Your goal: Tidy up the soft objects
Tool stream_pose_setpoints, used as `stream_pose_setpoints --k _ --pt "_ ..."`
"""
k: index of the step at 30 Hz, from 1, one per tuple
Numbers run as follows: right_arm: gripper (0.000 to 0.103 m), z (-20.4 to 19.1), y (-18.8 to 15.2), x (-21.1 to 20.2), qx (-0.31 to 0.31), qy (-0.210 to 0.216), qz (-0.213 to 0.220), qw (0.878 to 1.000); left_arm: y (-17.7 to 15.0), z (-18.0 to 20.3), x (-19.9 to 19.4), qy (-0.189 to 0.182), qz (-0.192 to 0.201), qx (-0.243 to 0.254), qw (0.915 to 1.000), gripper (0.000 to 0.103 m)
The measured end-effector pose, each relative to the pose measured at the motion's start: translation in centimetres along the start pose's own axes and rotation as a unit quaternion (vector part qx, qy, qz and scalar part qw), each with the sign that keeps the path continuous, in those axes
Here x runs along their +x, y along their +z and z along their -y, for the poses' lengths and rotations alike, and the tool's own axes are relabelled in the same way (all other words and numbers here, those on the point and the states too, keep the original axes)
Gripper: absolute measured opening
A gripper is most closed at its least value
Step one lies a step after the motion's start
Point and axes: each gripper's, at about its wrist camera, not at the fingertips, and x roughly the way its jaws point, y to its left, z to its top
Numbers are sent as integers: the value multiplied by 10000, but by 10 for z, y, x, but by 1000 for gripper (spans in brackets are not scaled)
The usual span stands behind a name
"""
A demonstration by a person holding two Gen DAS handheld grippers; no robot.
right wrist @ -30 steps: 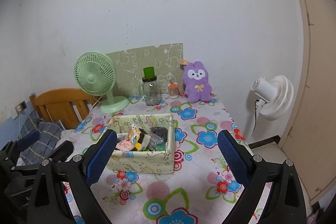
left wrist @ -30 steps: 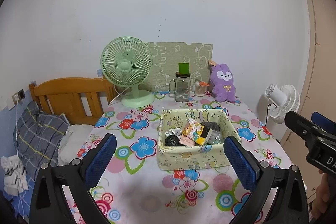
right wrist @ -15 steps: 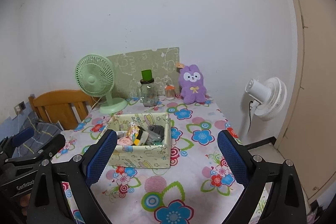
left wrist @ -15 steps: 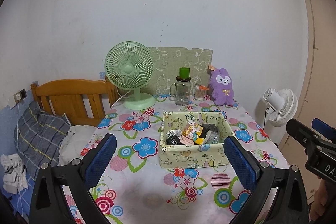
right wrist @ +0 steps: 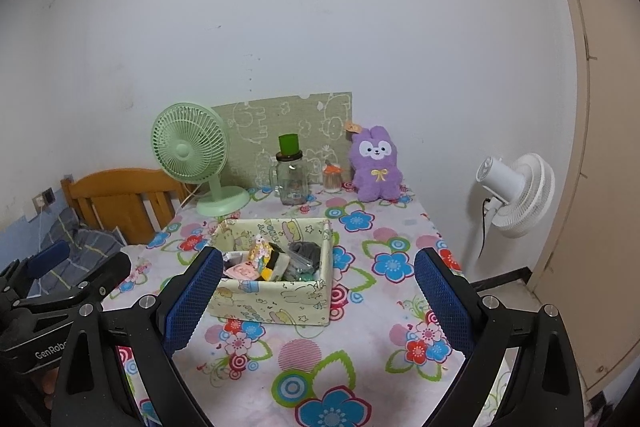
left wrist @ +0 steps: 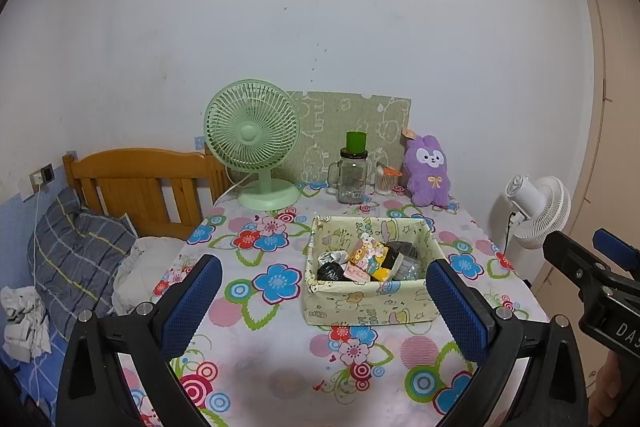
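Observation:
A pale yellow fabric box [left wrist: 368,303] [right wrist: 276,301] stands mid-table on the flowered cloth, filled with several small soft items and packets [left wrist: 370,259] [right wrist: 272,261]. A purple plush rabbit [left wrist: 428,171] [right wrist: 376,165] sits upright at the back of the table by the wall. My left gripper [left wrist: 320,301] hangs open in front of the box, well short of it, with nothing between its blue pads. My right gripper [right wrist: 320,295] is open too, held back from the box and empty. Each gripper shows at the edge of the other's view.
A green desk fan [left wrist: 256,143] [right wrist: 196,155], a glass jar with a green lid [left wrist: 354,171] [right wrist: 292,175] and a small cup [left wrist: 385,181] stand at the back. A white floor fan [left wrist: 536,209] [right wrist: 516,193] is right of the table; a wooden bed with a pillow [left wrist: 80,251] lies left.
Both grippers have pulled back and up from the table, so the box and the fans look smaller and farther. Both stay open and empty.

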Motion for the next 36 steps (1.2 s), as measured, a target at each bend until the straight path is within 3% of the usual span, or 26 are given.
stream_pose_setpoints --k 36 --pt "98 -1 -6 6 175 -9 -92 9998 -1 4 1 -139 -11 188 9997 103"
